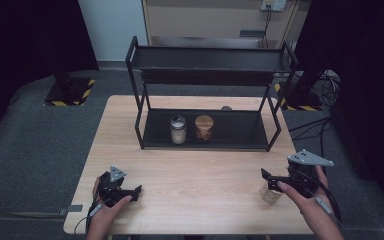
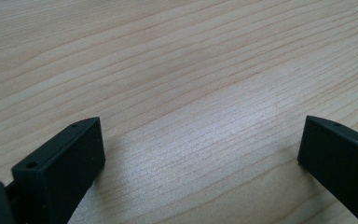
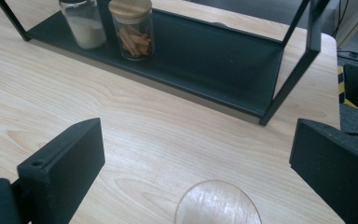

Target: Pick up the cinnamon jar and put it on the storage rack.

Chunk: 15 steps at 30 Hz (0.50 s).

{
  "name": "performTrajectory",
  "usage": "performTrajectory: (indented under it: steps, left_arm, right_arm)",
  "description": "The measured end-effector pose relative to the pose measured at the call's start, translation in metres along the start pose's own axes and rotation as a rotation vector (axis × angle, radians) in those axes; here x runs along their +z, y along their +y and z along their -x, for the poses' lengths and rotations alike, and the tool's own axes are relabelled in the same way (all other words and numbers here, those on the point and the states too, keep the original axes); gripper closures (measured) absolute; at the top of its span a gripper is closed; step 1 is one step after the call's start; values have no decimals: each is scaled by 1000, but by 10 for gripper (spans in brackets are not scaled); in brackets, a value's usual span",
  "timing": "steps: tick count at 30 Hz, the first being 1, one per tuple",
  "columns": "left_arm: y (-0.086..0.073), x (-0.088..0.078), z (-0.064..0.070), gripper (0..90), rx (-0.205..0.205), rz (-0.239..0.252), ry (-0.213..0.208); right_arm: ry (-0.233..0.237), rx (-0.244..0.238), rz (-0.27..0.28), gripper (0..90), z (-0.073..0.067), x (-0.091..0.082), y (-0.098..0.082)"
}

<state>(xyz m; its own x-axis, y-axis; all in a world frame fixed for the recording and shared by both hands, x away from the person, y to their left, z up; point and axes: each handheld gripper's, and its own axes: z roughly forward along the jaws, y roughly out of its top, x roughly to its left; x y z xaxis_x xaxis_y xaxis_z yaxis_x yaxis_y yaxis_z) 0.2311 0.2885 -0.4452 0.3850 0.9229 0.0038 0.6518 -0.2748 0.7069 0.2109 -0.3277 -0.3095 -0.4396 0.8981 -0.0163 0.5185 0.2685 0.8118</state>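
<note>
High view: the wooden table (image 1: pixel 195 190) carries a black two-tier metal rack (image 1: pixel 210 100) toward its 12 o'clock edge. On the rack's lower shelf stand a silver-lidded jar of white powder (image 1: pixel 178 129) and, just beside it at 3 o'clock, a wooden-lidded jar of brown sticks (image 1: pixel 204 128). The left gripper (image 1: pixel 135 191) lies low over the table at about 7 o'clock, held in the person's left hand (image 1: pixel 107 212). The right gripper (image 1: pixel 267 175) sits at about 4 o'clock in the right hand (image 1: pixel 307 195), directly above a small wooden-lidded jar (image 1: pixel 270 194) standing on the table near the front right corner.

Left gripper view: both jaws stand wide apart with nothing but bare table grain between them.

Right gripper view: the jaws are spread wide, pressing on nothing. The small jar's round wooden lid (image 3: pixel 217 203) lies at 6 o'clock, between and below the jaws, clear of both pads. The rack stretches across from 11 to 2 o'clock, with the two jars on its lower shelf at 11 o'clock.
</note>
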Motion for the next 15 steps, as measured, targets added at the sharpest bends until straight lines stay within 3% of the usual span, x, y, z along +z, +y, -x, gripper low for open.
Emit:
performTrajectory:
  steps: [15]
  left_arm:
    - [0,0,0,0,0,0,0]
  right_arm:
    - [-19,15,-17,33,6,-7,-20]
